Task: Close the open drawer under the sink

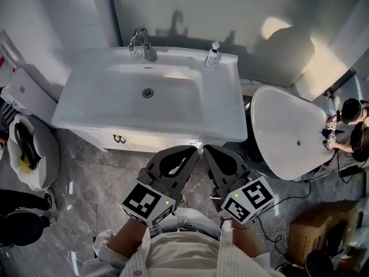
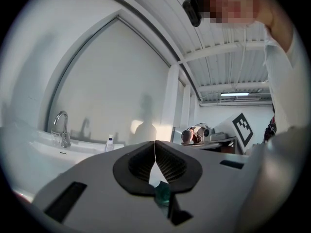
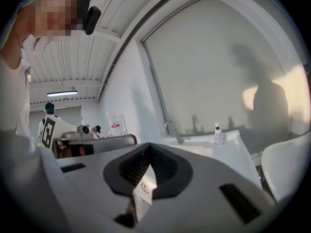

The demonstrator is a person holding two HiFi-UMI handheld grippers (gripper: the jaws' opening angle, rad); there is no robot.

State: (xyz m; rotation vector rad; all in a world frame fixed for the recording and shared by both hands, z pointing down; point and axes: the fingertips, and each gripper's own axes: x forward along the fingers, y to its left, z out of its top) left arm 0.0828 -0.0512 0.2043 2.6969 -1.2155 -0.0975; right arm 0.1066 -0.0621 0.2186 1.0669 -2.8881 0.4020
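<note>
Jaws pressed together on nothing, left gripper (image 1: 195, 150) and right gripper (image 1: 206, 149) should probably push the stiff, smooth drawer front (image 1: 130, 138) flat, near its middle.

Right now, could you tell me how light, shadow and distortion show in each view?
Head view: warm sun patches on the wall; faucet and bottle cast shadows there. Left gripper view: fisheye bends wall lines, corners black. Right gripper view: same fisheye, a person's shadow beside a sunlit patch.

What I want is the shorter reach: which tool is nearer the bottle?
Right, narrowly. Right tool: at the sink's front edge, across from the bottle. Left tool: beside it, further left.
</note>
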